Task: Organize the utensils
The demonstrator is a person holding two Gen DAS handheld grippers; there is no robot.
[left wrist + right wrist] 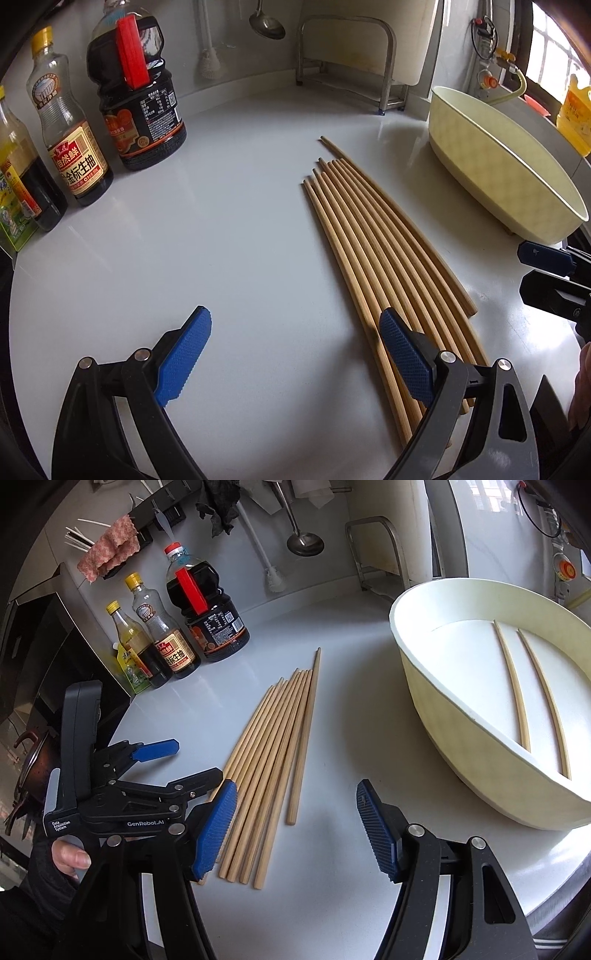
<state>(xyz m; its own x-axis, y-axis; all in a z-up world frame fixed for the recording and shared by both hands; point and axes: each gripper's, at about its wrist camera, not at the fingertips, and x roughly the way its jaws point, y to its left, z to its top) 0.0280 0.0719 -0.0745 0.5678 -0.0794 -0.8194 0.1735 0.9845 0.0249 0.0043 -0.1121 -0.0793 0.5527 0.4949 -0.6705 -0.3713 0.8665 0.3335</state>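
Observation:
Several wooden chopsticks (pixel 373 251) lie side by side on the white counter, also seen in the right wrist view (pixel 273 760). My left gripper (pixel 295 332) is open just left of the bundle, its right pad over the near ends. My right gripper (pixel 295 805) is open too, hovering above the near end of the bundle with nothing between its pads. A cream oval tub (pixel 436 709) stands to the right and holds two chopsticks (pixel 532 698). In the left wrist view the tub (pixel 491 173) stands at the far right.
Sauce and oil bottles (pixel 136 99) stand along the left back of the counter (pixel 229 221). A metal rack (pixel 354 62) sits at the back wall, with a ladle and a brush hanging above. A gloved hand (pixel 62 860) holds the left gripper at the lower left.

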